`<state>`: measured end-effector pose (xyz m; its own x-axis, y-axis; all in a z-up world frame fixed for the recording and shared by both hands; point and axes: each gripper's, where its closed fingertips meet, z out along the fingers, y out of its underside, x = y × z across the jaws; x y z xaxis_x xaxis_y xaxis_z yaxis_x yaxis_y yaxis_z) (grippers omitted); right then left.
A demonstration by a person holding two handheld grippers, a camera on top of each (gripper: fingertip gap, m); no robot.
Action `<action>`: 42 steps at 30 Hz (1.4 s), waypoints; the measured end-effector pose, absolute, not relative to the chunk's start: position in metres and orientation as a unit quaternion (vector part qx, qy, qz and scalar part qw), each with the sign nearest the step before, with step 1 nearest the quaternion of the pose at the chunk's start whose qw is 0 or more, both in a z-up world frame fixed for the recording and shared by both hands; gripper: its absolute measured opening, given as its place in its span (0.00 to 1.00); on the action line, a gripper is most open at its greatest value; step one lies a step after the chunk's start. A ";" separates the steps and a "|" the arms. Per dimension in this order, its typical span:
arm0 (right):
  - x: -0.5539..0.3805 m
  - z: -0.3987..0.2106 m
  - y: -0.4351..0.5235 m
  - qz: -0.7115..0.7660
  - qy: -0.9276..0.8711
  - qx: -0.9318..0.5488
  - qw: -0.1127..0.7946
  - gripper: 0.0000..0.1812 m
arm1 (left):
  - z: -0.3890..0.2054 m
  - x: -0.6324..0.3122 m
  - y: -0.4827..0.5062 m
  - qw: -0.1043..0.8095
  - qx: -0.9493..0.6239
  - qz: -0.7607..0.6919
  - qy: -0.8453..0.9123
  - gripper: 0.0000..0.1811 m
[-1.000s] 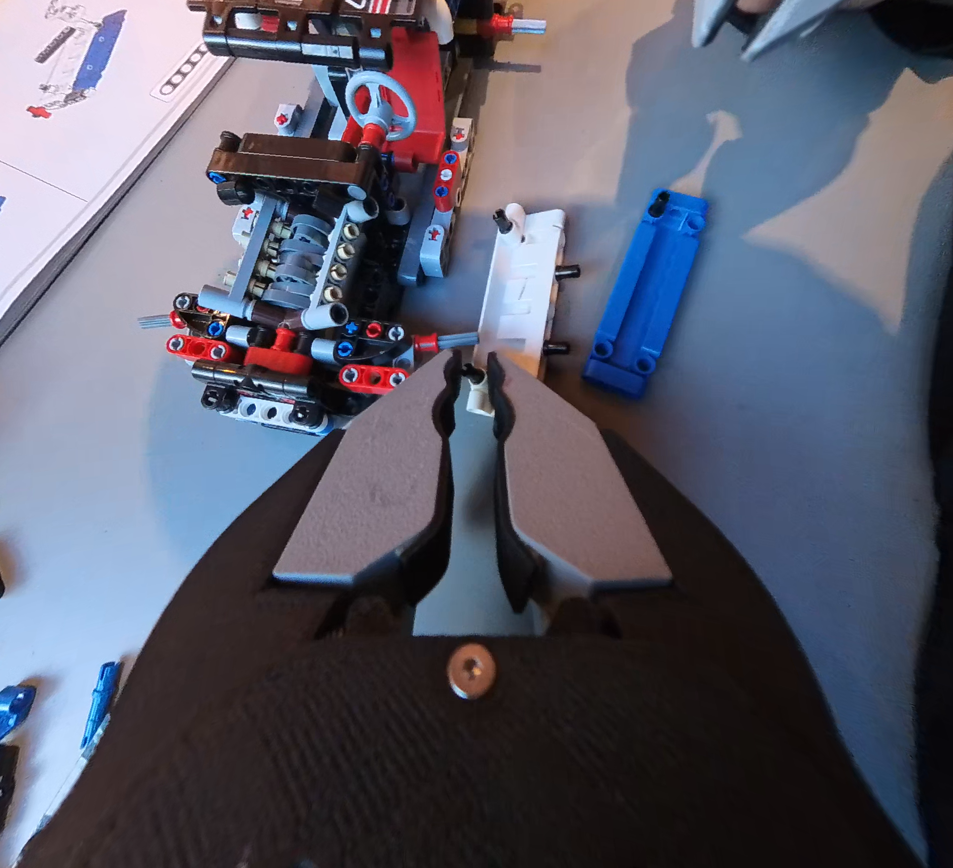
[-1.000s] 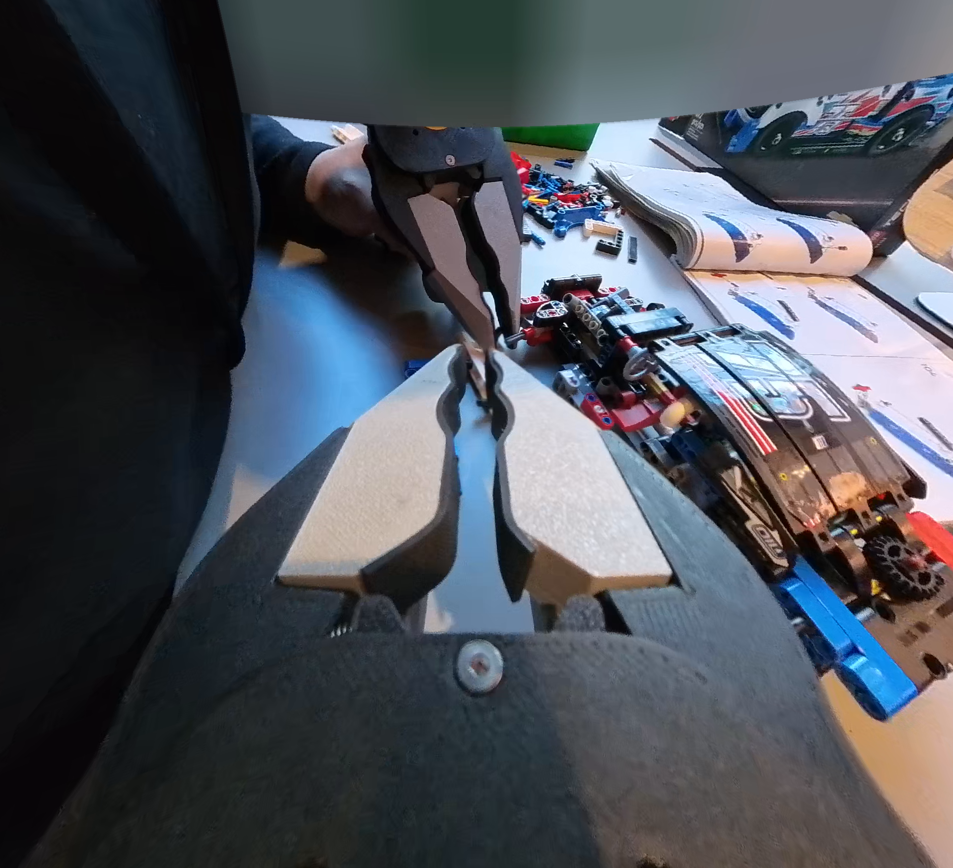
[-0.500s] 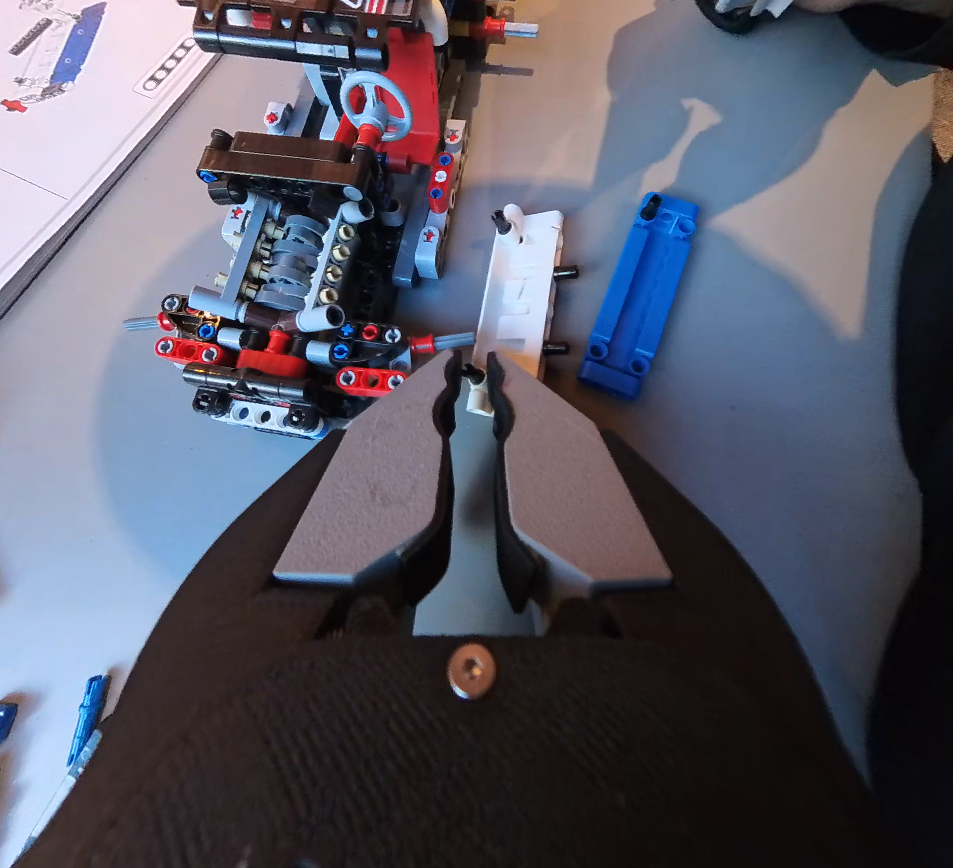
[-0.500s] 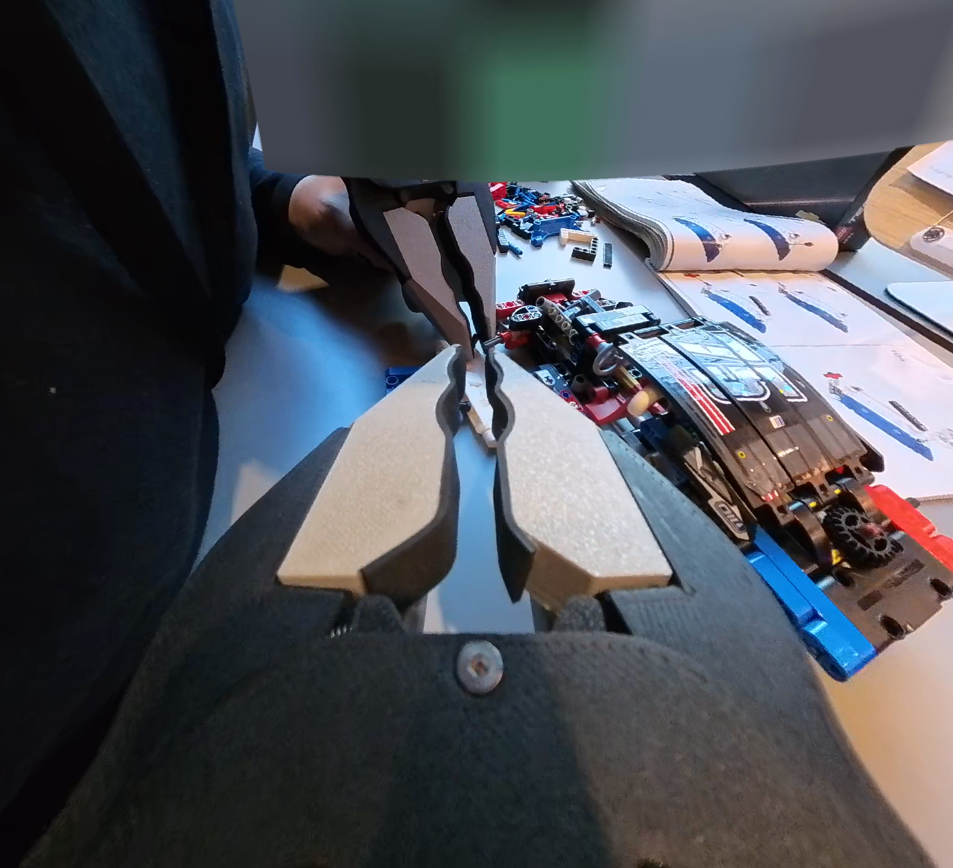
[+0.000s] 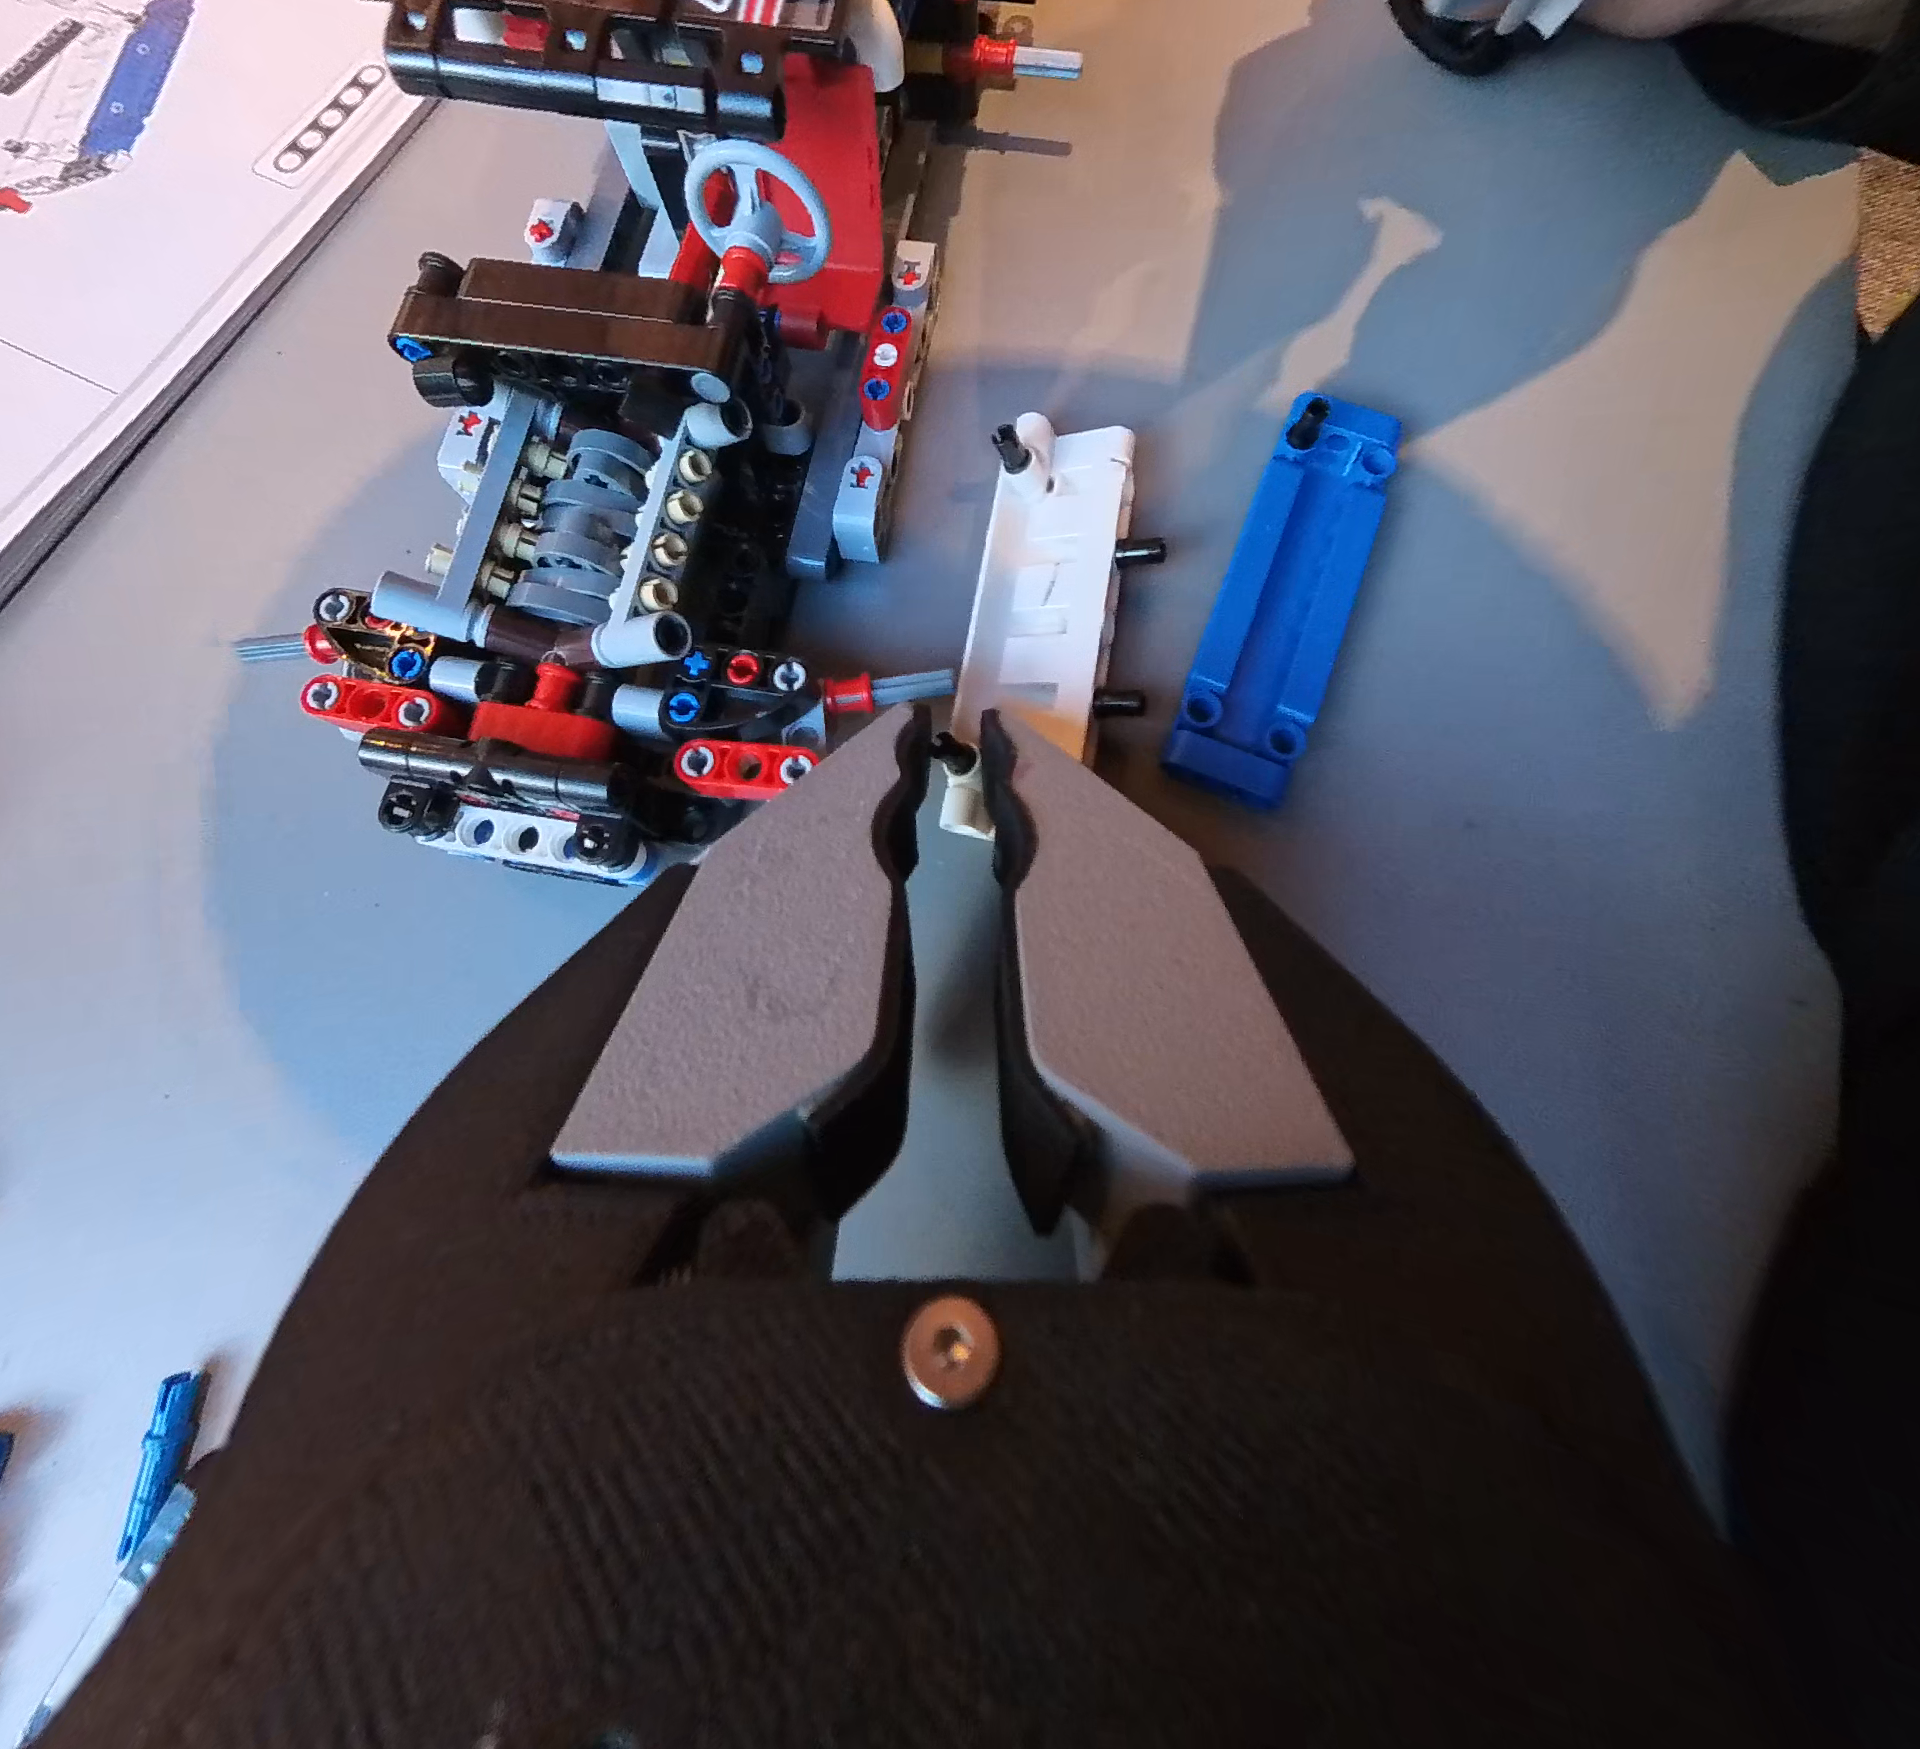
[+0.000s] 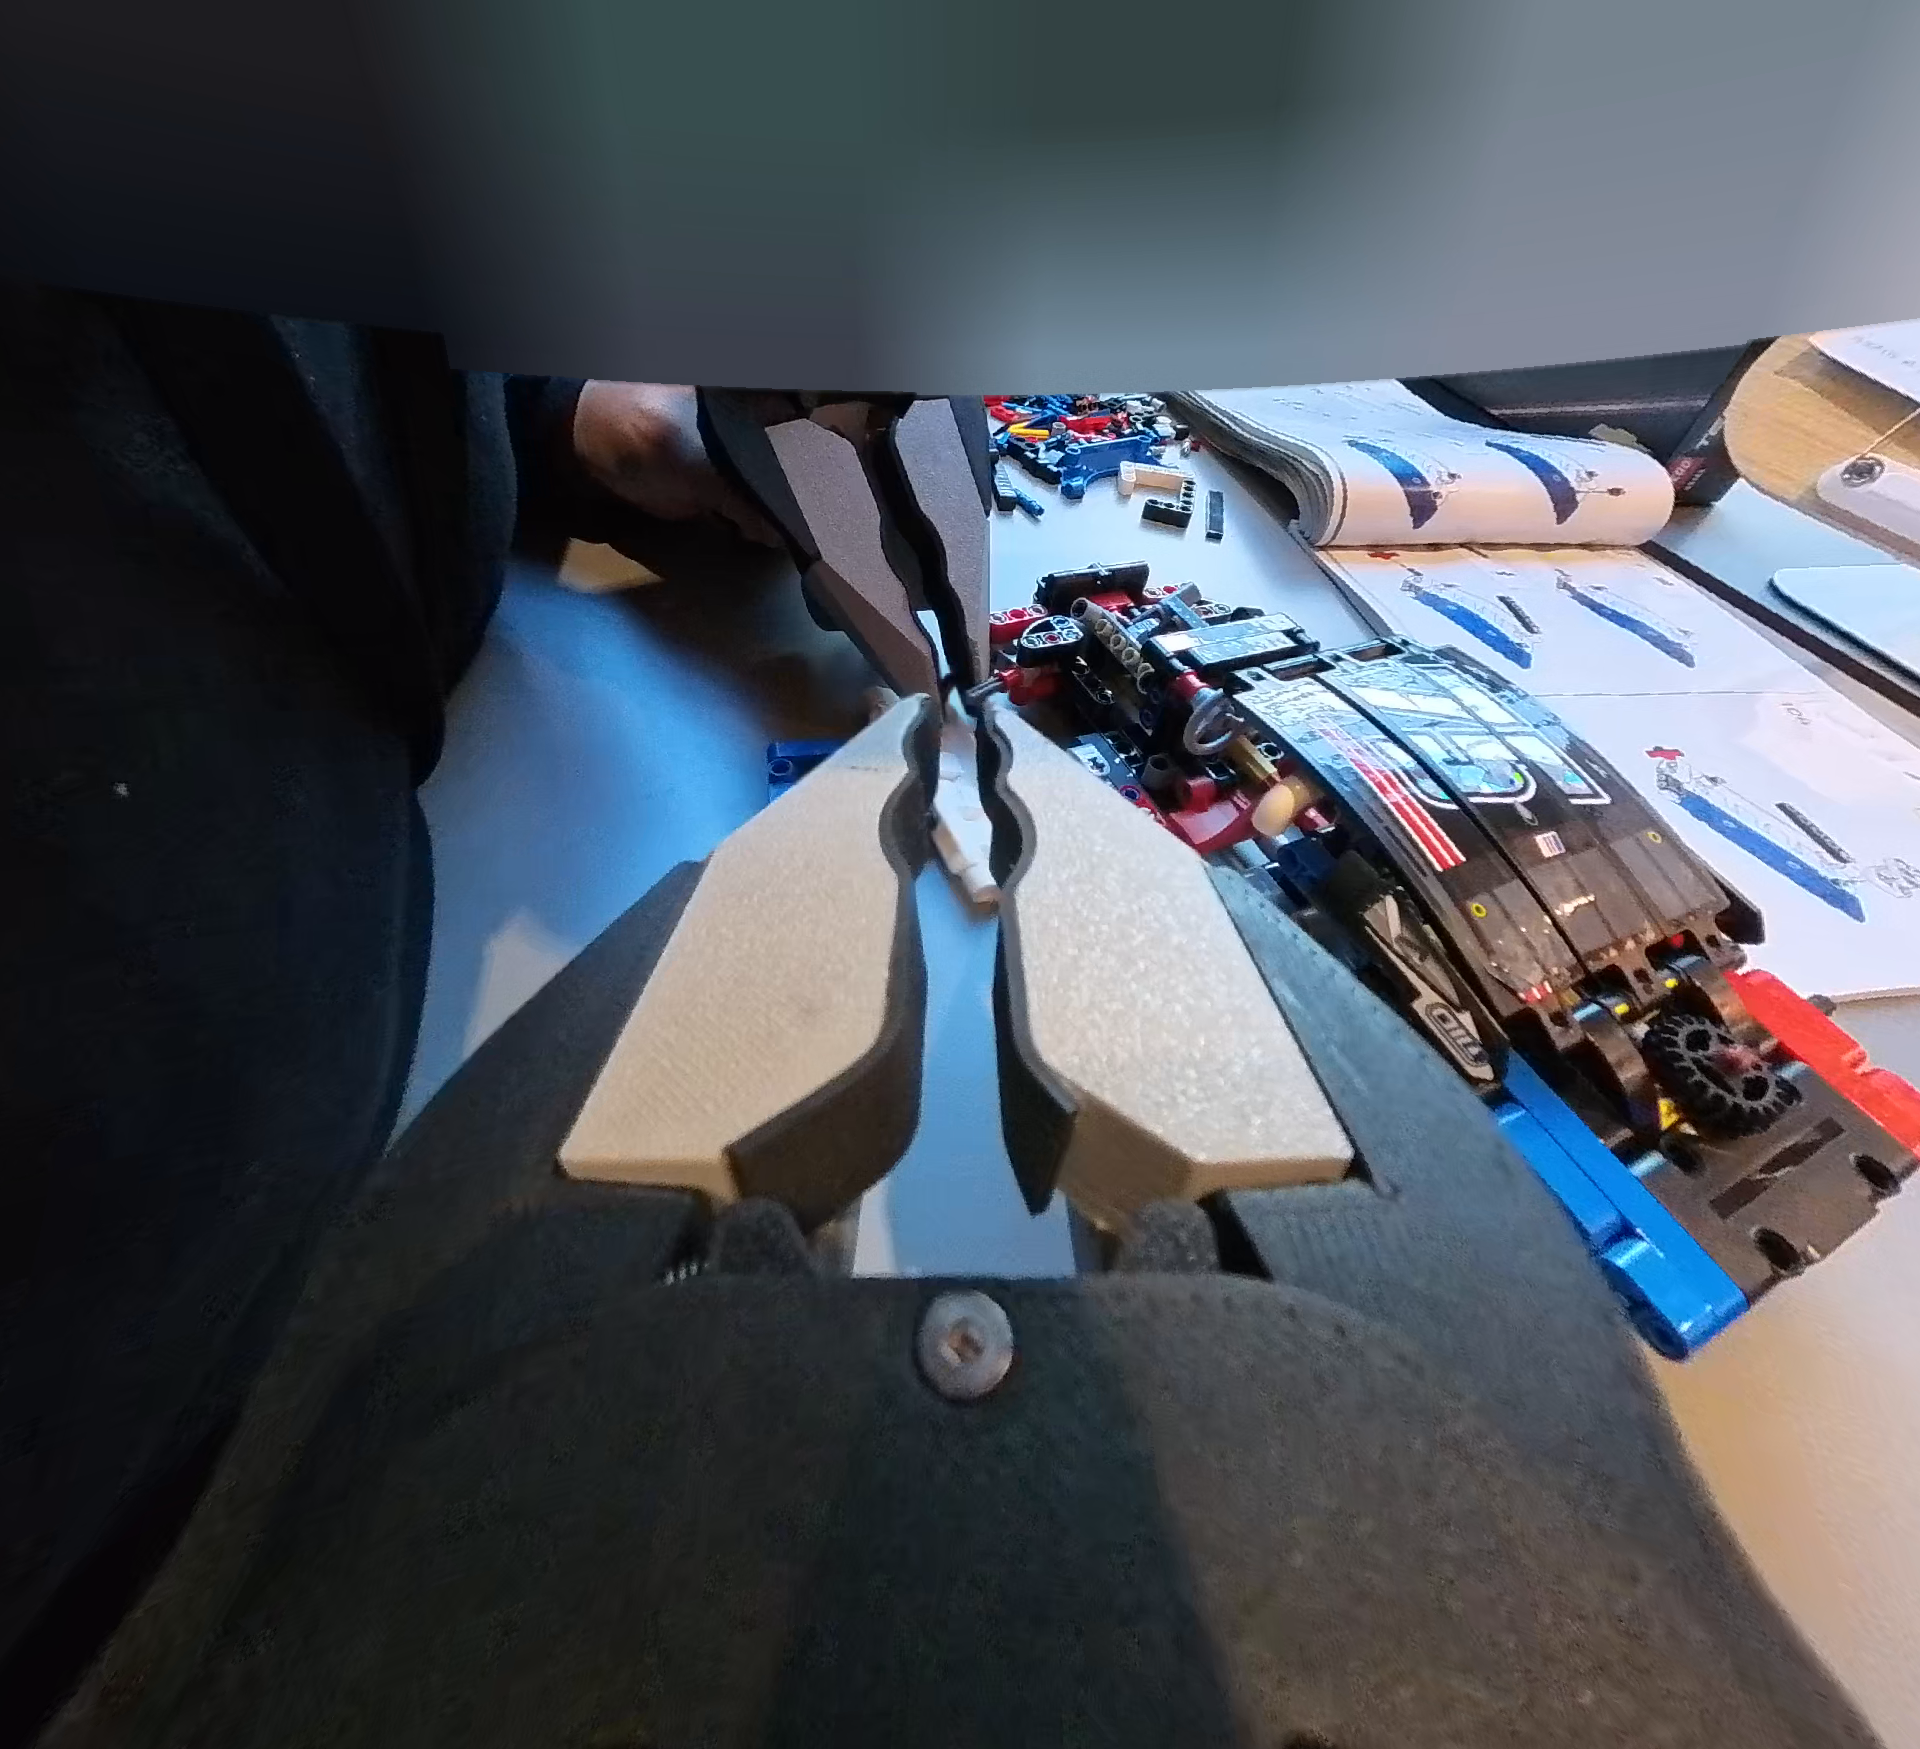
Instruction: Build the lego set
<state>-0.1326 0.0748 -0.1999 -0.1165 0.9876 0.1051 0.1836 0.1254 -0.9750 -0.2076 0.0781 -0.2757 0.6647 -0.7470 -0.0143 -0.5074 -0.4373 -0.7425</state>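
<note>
Facing L gripper [image 6: 951,676]: R gripper [image 6: 958,733], loose-parts pile [image 6: 1081,442] beyond.

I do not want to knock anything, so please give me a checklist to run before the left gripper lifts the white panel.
1. Left gripper is at the near end of the white panel: ok.
2. Grip on the cream connector: cannot tell, a gap shows beside it.
3. White panel clear of the car model: not ok, the grey axle points at its edge.
4. Blue panel apart from the white panel: ok.
5. Right gripper held away, empty: ok.
</note>
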 end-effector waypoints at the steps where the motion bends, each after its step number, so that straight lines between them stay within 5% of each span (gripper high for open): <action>1: -0.132 -0.200 0.078 0.441 -0.598 -0.492 0.454 0.02 | -0.276 -0.208 0.078 0.372 -0.833 -0.162 0.375 0.03; 24: -0.131 -0.202 0.084 0.435 -0.591 -0.506 0.453 0.06 | -0.274 -0.208 0.078 0.382 -0.830 -0.153 0.377 0.03; 30: -0.121 -0.223 0.068 0.425 -0.651 -0.500 0.382 0.23 | -0.275 -0.206 0.078 0.388 -0.823 -0.134 0.392 0.03; 42: -0.120 -0.278 0.056 0.286 -0.754 -0.506 0.306 0.21 | -0.274 -0.193 0.079 0.407 -0.796 -0.095 0.437 0.03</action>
<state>-0.1205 0.0558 -0.2783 -0.3012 0.9379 0.1719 0.5887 0.3247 -0.7403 -0.1927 0.0788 -0.2737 0.6001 -0.7732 -0.2052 -0.6187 -0.2860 -0.7318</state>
